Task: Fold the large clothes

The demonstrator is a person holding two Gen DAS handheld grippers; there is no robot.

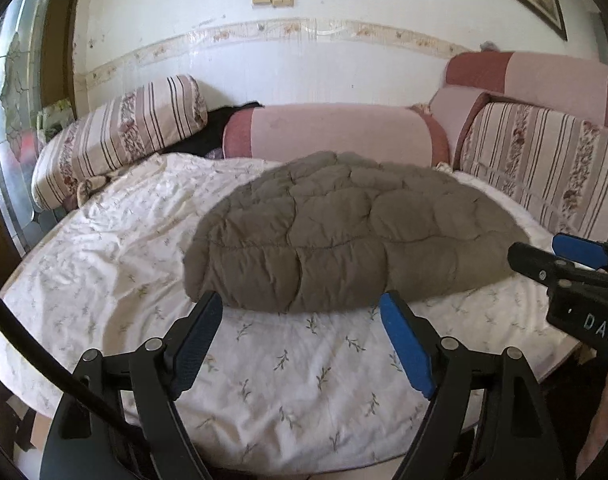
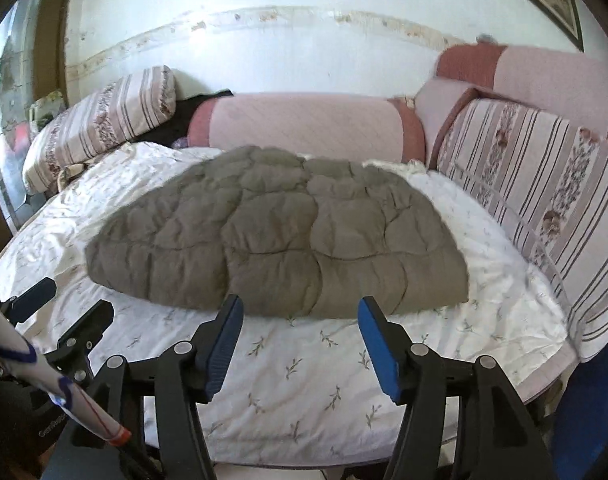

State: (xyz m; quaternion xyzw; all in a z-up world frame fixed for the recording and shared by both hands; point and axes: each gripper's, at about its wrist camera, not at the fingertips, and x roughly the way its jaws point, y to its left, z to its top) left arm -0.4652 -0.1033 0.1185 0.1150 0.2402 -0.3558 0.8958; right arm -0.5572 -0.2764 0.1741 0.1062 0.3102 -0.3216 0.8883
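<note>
A grey-brown quilted padded garment (image 1: 343, 232) lies folded in a flat bundle on the white flower-print bedsheet (image 1: 264, 368). It also shows in the right wrist view (image 2: 288, 236). My left gripper (image 1: 302, 304) is open and empty, its blue-padded fingers just in front of the bundle's near edge. My right gripper (image 2: 298, 306) is open and empty, likewise just short of the near edge. The right gripper also shows at the right edge of the left wrist view (image 1: 551, 256). The left gripper shows at the lower left of the right wrist view (image 2: 64, 304).
A pink bolster (image 1: 335, 132) lies along the wall behind the garment. A striped floral pillow (image 1: 116, 136) sits at the back left, striped cushions (image 1: 543, 168) at the right. The bed's front edge (image 1: 304, 468) is just below the grippers.
</note>
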